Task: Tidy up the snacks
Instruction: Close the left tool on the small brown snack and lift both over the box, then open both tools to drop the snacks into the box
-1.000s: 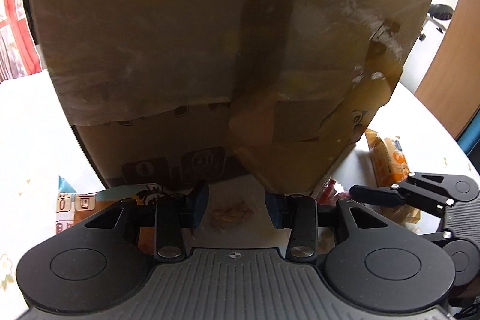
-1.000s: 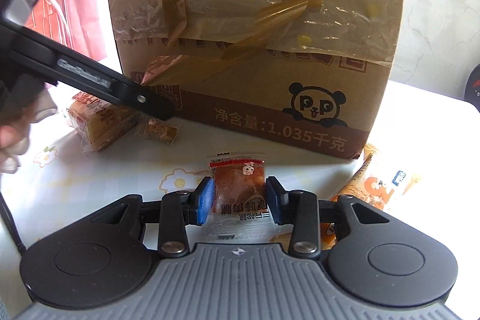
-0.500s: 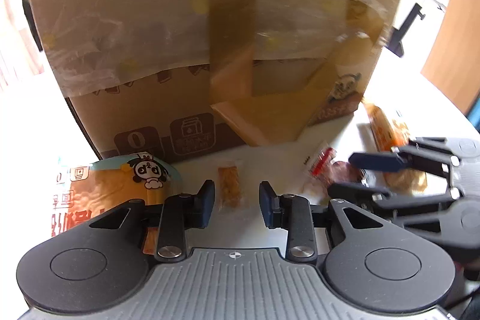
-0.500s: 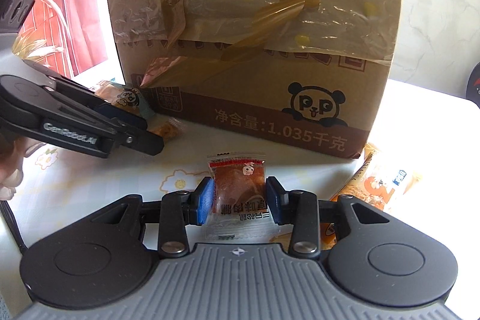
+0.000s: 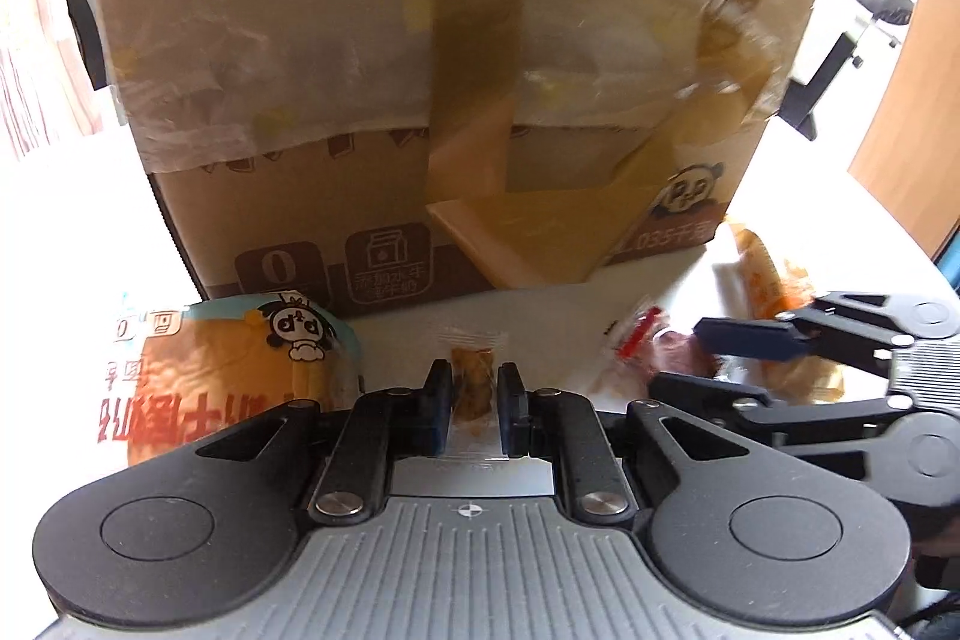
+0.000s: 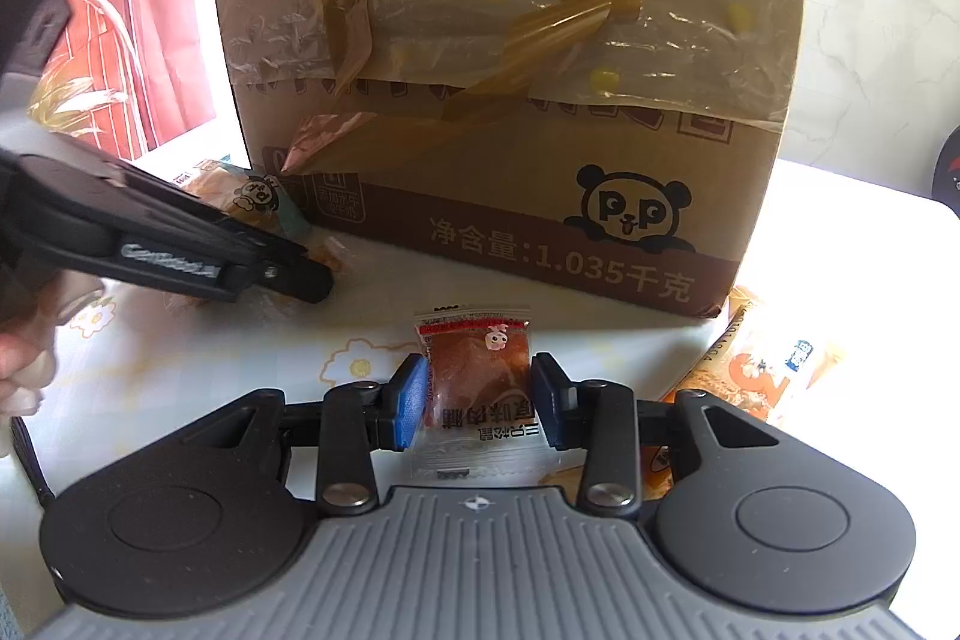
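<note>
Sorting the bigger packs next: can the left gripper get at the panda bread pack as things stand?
Probably not yet: the left gripper has its jaws closed on a small snack packet. The panda bread pack lies close, unobstructed.

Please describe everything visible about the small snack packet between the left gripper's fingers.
The small snack packet is a clear plastic wrapper with a crimped top edge, holding golden-brown pieces. It lies on the white table, lengthwise between the left gripper pads, which stand close at both its sides. The cardboard box stands behind it, apart.
</note>
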